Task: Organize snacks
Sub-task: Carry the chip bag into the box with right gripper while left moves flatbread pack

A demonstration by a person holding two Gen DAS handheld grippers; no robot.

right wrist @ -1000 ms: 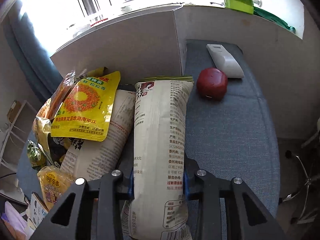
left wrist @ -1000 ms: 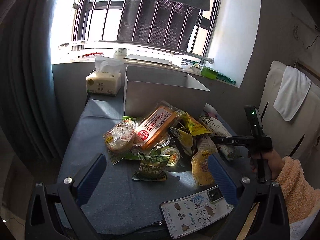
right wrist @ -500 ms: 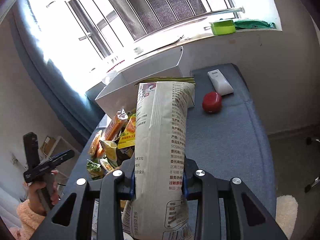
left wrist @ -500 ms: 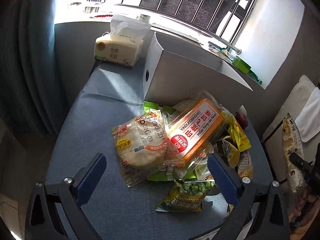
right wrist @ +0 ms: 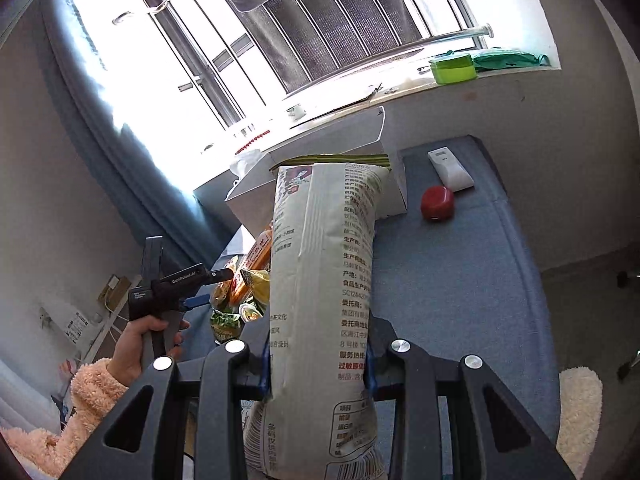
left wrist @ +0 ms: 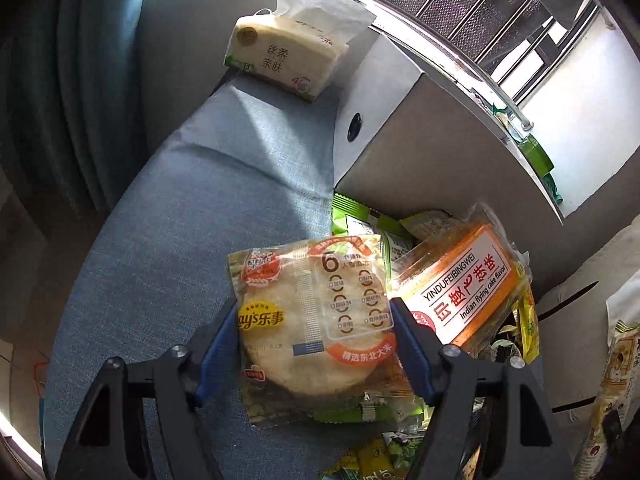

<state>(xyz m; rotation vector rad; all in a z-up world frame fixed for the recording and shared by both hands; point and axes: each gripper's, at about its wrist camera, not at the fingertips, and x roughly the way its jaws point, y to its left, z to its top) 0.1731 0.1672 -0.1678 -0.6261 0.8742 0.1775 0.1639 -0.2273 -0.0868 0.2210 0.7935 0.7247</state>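
Blue-padded left tool (left wrist: 314, 340) is clenched on a Lay's rice-cracker pack (left wrist: 312, 320) atop the snack pile beside the grey box (left wrist: 404, 140). Right tool (right wrist: 318, 364) grips a tall cream snack bag (right wrist: 324, 280), lifted above the blue worktop (right wrist: 452, 280).

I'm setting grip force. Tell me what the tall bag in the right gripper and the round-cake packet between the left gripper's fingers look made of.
Tall bag: probably matte printed plastic film, with a back seam and little glare. Round-cake packet: glossy film with a clear window; highlights show and the pale cake is visible inside.
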